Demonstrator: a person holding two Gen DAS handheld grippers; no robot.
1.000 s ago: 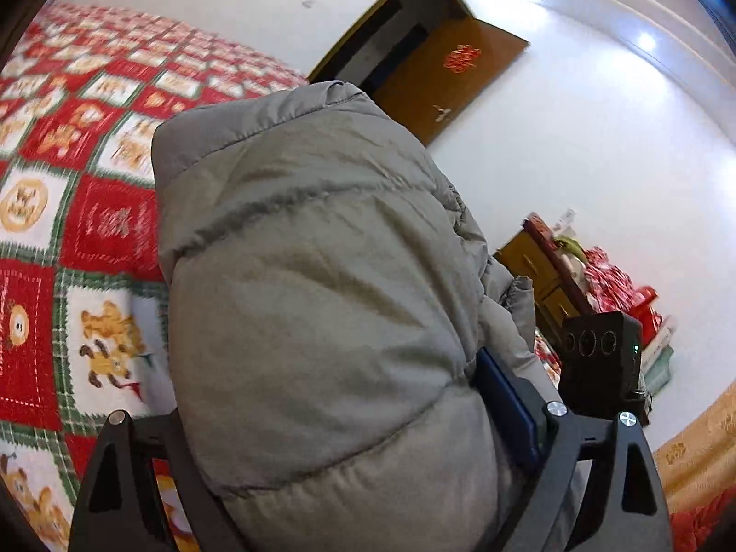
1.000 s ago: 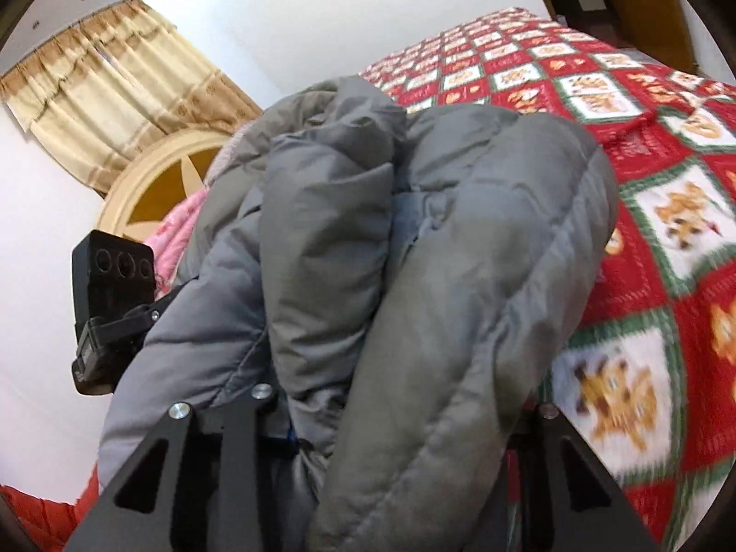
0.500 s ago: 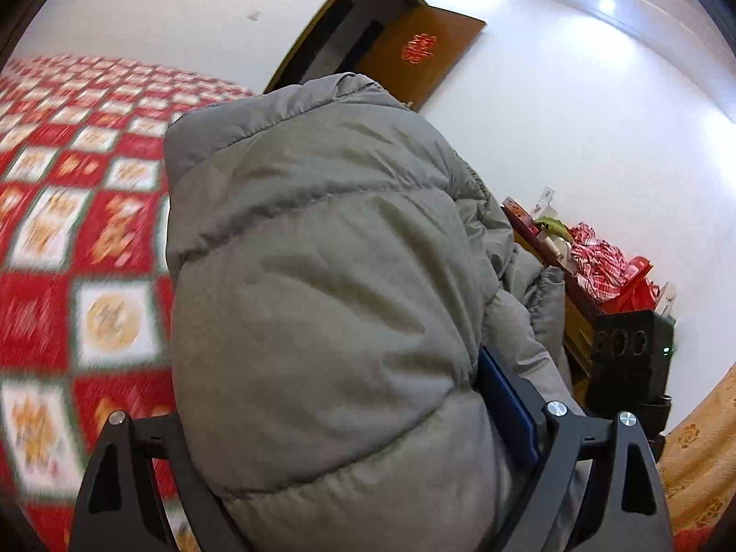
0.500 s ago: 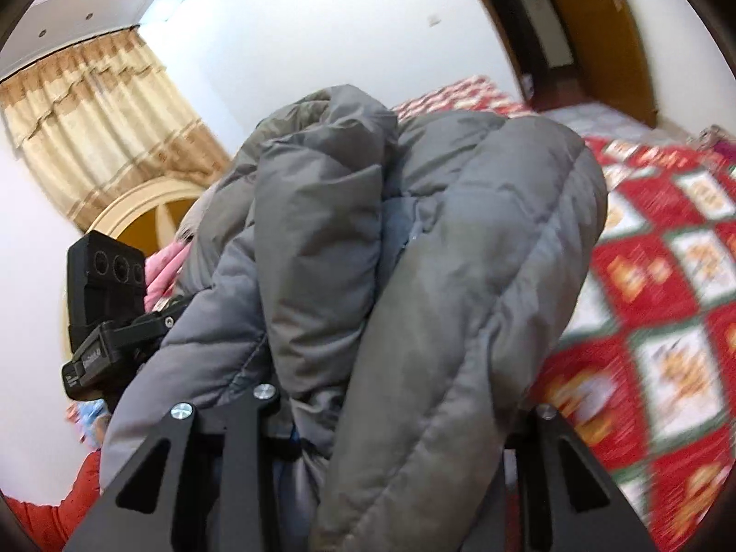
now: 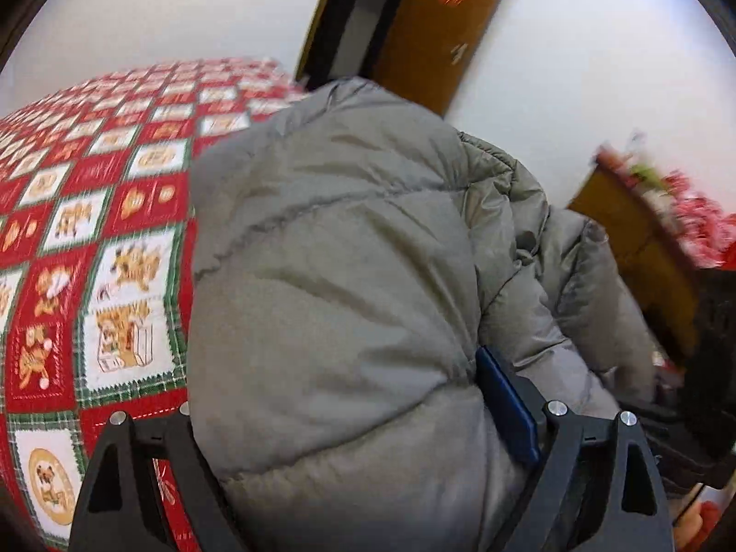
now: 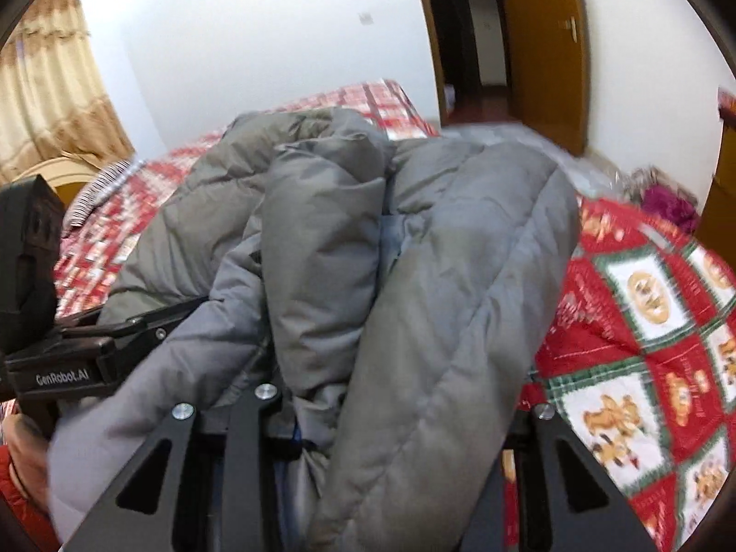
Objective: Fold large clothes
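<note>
The jacket [image 5: 349, 285] hangs bunched between the left gripper [image 5: 368, 451] and right gripper [image 6: 363, 418], both clamped on it, above the bed [image 6: 644, 322] near its foot edge.

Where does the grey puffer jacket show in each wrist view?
Left wrist: grey puffer jacket fills centre, bunched between the fingers.
Right wrist: same jacket fills centre, draped over the fingers.
Shared landmark: red patchwork bedspread, left there; right here.
</note>
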